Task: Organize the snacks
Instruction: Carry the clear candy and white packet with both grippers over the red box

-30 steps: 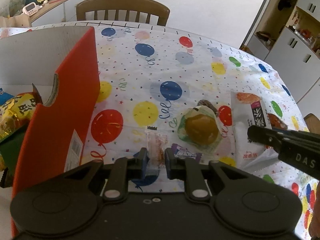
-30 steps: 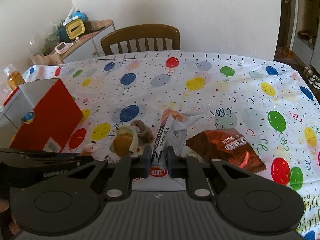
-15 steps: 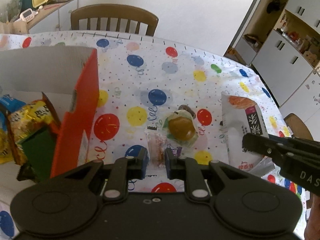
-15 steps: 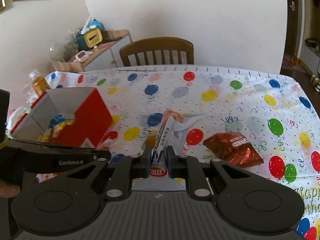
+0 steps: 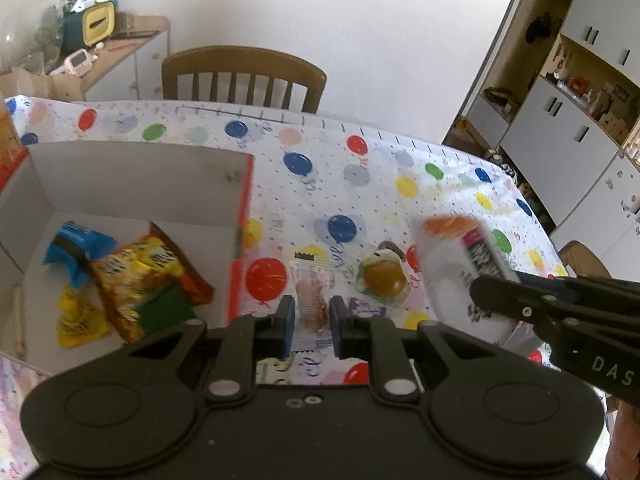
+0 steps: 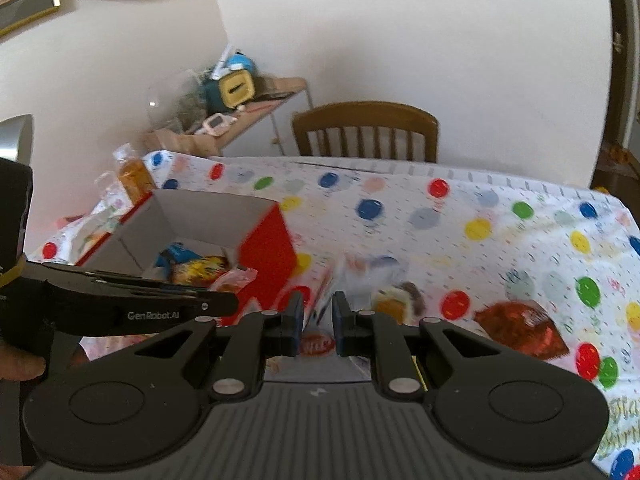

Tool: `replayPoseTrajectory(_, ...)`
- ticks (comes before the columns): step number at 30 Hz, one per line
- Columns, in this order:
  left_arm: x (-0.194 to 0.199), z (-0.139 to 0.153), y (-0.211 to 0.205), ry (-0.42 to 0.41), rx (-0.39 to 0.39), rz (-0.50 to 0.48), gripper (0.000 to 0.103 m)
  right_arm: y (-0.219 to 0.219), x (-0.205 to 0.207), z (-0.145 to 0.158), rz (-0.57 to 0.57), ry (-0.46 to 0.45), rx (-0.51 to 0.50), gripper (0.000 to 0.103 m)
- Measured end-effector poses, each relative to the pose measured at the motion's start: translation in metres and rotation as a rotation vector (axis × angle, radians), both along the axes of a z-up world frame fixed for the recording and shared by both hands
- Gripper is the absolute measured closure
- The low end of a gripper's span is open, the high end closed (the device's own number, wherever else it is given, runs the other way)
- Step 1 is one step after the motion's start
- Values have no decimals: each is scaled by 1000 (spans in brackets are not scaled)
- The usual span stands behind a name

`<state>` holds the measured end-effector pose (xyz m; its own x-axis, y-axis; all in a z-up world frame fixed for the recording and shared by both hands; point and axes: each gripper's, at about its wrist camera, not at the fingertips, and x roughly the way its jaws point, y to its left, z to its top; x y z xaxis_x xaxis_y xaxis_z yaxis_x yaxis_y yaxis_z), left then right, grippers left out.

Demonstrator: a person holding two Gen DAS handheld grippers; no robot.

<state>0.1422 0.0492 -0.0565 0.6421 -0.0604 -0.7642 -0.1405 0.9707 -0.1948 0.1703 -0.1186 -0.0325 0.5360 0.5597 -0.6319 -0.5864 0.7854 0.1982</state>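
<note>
My left gripper [image 5: 313,320] is shut on a small clear snack packet [image 5: 313,288] and hangs above the tablecloth, just right of the red box [image 5: 239,240]. The box is open on top and holds blue, yellow and green packets [image 5: 132,276]. My right gripper [image 6: 316,320] is shut on a white snack bag [image 6: 320,342], lifted off the table. In the left wrist view, that white bag [image 5: 448,276] and the right gripper [image 5: 478,292] sit at the right. In the right wrist view, the left gripper [image 6: 228,300] holds its packet [image 6: 237,279] beside the red box [image 6: 266,256].
A round wrapped yellow-brown pastry [image 5: 384,278] and a small purple candy [image 5: 366,309] lie on the balloon tablecloth [image 5: 360,184]. A brown foil packet [image 6: 520,332] lies further right. A wooden chair [image 5: 244,76] stands at the far edge. A cluttered side shelf [image 6: 240,100] stands by the wall.
Both grippers have risen off the table with their packets and shifted towards the red box, whose inside has come into view. The pastry and brown packet stayed put.
</note>
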Motion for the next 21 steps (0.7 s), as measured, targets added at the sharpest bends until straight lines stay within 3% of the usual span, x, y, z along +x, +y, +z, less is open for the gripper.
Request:
replayPoseTrajectory(6,-14,12,26,-25,6,30,88,32,-3,5,39,-40,-19,97)
replayPoseTrajectory(10,-24,18,47,-42,15,55,88,27,7,2,17,23,-14,97)
replayPoseTrajectory(21,-41,25,96,-63,15,116,88,13,-3,-39,-33,112,-123,96)
